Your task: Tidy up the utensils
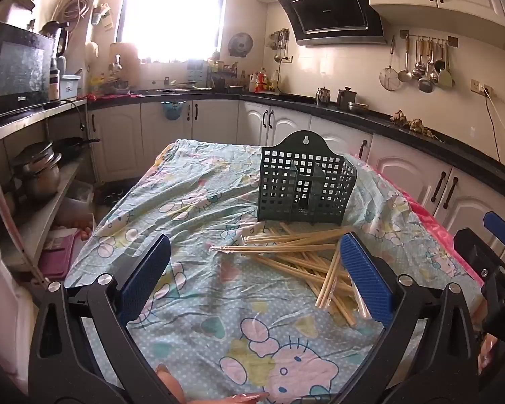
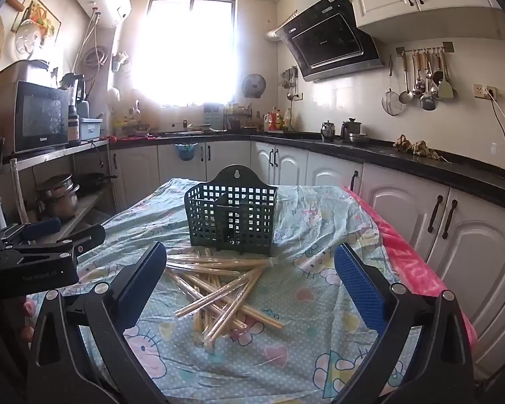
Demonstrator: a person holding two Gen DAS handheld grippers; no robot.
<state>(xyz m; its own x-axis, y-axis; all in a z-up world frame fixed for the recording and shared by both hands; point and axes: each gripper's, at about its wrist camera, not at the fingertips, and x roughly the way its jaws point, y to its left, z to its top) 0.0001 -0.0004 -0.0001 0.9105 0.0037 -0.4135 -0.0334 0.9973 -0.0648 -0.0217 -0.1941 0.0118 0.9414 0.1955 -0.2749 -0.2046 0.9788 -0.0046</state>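
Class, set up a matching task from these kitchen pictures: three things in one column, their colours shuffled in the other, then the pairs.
Things
1. utensil basket
2. chopsticks
3. pads of the right gripper

Colours
A. blue
B. dark green
C. pale wood

Pairs: 1-B, 2-C, 3-A
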